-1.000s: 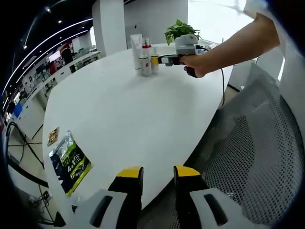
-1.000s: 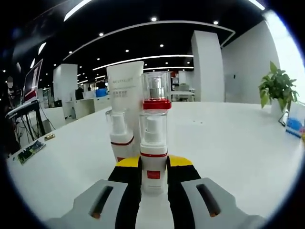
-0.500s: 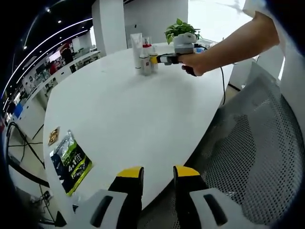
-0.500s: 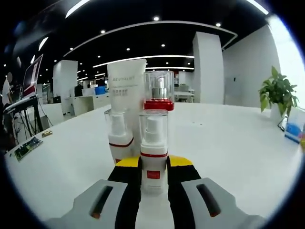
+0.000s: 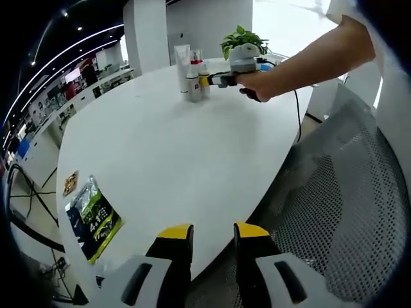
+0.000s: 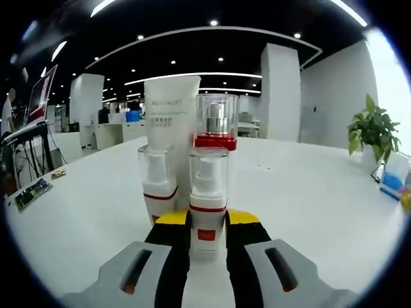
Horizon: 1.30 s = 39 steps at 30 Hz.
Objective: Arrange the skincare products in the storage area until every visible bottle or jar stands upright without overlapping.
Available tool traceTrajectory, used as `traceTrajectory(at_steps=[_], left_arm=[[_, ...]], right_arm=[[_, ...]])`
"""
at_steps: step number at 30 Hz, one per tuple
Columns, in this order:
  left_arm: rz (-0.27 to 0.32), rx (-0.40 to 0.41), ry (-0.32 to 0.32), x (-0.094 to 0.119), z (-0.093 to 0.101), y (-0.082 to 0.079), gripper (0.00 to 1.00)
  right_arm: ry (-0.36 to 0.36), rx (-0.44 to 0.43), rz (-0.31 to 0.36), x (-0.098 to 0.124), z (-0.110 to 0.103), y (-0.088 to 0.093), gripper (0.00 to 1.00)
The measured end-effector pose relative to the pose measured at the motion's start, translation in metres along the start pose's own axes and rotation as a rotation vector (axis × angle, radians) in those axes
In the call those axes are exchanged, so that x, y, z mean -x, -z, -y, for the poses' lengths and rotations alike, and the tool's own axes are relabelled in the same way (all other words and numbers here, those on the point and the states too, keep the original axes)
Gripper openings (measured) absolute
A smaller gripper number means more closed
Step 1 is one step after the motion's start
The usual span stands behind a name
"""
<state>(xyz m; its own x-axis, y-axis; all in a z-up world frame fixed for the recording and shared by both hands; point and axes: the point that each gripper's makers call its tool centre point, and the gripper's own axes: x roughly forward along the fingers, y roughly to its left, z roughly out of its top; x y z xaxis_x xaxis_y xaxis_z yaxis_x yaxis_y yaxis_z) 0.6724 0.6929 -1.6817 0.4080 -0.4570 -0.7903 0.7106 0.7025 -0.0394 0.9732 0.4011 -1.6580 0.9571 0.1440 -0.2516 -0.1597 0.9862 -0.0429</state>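
Skincare bottles stand grouped on the far part of a white table [image 5: 167,154]. In the right gripper view, the right gripper [image 6: 208,226] has its yellow-tipped jaws closed against both sides of a small pump bottle [image 6: 207,199] with a clear cap, a red band and a red label. This bottle stands upright. Just behind it to the left is a second small pump bottle [image 6: 157,186], also upright, with a red band. Behind these rise a tall white tube [image 6: 168,119] and a clear-capped bottle with a red collar [image 6: 216,125], both upright. A potted plant [image 6: 372,128] stands well apart at the right.

In the left gripper view, the left gripper [image 5: 212,247] hangs over the near table edge with its jaws narrowly apart and nothing between them. A green and black packet [image 5: 93,215] lies flat on the table near it, with a small card [image 5: 70,183] just beyond. A mesh chair [image 5: 347,205] sits beside the table. Across the table, a person's hand [image 5: 257,83] holds the other gripper at the cluster of bottles [image 5: 191,74].
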Motion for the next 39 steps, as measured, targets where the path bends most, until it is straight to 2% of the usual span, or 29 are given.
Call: traceTrajectory(at_steps=[1, 3, 4, 5, 9, 19, 23, 28, 32, 35, 36, 39], left_arm=[[-0.001, -0.001, 0.001, 0.0, 0.0, 0.0, 0.26], [-0.001, -0.001, 0.003, 0.0, 0.001, 0.0, 0.26], [-0.001, -0.002, 0.003, 0.0, 0.0, 0.0, 0.26], [-0.001, -0.001, 0.004, 0.0, 0.001, 0.0, 0.26], [0.0, -0.001, 0.006, 0.0, 0.001, 0.0, 0.26], [0.0, -0.011, 0.004, 0.0, 0.001, 0.0, 0.26], [0.0, -0.018, 0.002, 0.0, 0.001, 0.0, 0.26], [0.006, -0.019, 0.004, 0.0, 0.002, -0.001, 0.26], [0.011, -0.024, 0.002, 0.001, 0.002, -0.002, 0.25], [0.014, -0.023, -0.001, 0.001, 0.001, -0.003, 0.25], [0.014, -0.023, -0.002, 0.001, 0.001, -0.003, 0.25], [0.015, -0.024, -0.003, 0.001, 0.001, -0.003, 0.25]], right_arm=[[0.004, -0.003, -0.016, 0.0, 0.0, 0.002, 0.2], [0.01, -0.02, -0.034, -0.001, 0.001, 0.006, 0.3], [0.017, -0.018, -0.033, -0.001, 0.002, 0.006, 0.36], [0.02, -0.011, -0.027, -0.001, 0.003, 0.005, 0.38], [0.011, 0.011, -0.041, 0.002, 0.004, 0.006, 0.3], [0.023, -0.016, -0.036, 0.015, 0.01, 0.002, 0.27], [0.005, -0.032, -0.03, 0.026, 0.0, 0.001, 0.28], [0.022, -0.095, -0.028, 0.041, -0.009, 0.003, 0.28], [0.028, -0.133, -0.046, 0.044, -0.017, 0.008, 0.26], [-0.001, -0.158, -0.051, 0.043, -0.031, 0.006, 0.26], [-0.033, -0.172, -0.058, 0.042, -0.043, 0.006, 0.27], [-0.034, -0.149, -0.064, 0.037, -0.053, 0.005, 0.27]])
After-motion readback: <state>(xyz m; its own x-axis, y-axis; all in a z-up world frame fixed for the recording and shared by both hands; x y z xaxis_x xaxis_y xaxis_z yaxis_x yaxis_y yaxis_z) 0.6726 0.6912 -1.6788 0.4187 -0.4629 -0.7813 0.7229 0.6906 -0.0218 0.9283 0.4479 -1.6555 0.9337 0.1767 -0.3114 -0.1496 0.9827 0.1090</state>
